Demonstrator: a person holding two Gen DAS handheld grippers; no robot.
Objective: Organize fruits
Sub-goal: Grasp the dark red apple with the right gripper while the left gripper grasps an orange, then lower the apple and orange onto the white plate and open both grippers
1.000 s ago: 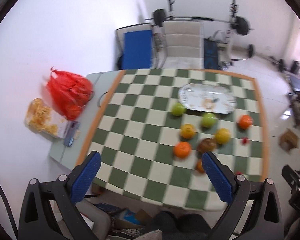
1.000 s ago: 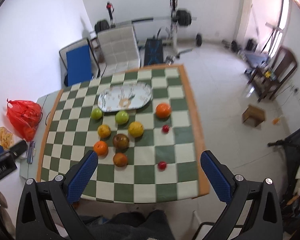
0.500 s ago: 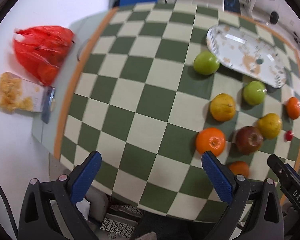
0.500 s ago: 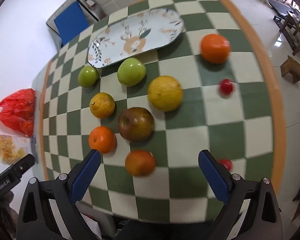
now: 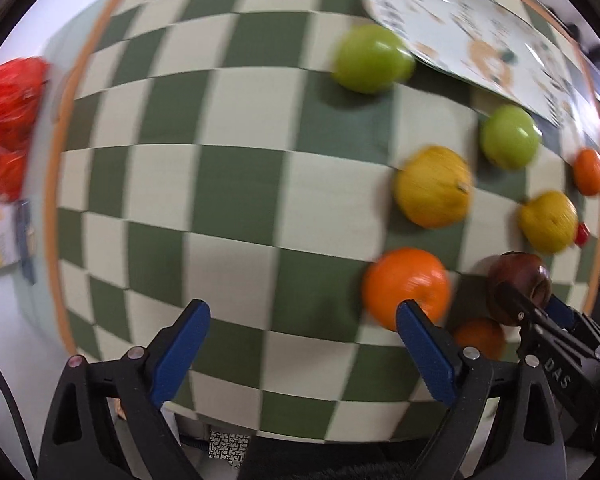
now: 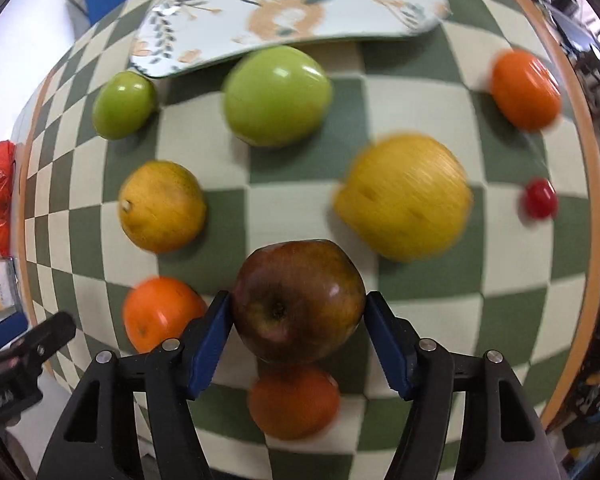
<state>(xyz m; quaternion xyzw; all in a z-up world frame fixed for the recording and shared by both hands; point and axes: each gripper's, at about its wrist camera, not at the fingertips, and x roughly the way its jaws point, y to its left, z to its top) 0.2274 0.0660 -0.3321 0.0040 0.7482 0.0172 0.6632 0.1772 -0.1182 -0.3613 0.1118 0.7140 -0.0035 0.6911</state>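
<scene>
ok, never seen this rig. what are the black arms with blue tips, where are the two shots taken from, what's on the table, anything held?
There is no robot here: a person holds a two-finger gripper in each hand, and each carries a fisheye camera looking along its fingers. One picture is the left gripper's view, the other the right's, both looking down on a green-and-cream checked tablecloth.

On it lie a floral oval platter with nothing on it, two green apples, yellow citrus fruits, several oranges and small red fruits. A red plastic bag sits off the cloth.

The right gripper has just been closing, with the dark red-brown apple between its blue pads, which are at its sides; a firm grip is not certain yet. The left gripper is open and empty, one pad beside a round orange.
</scene>
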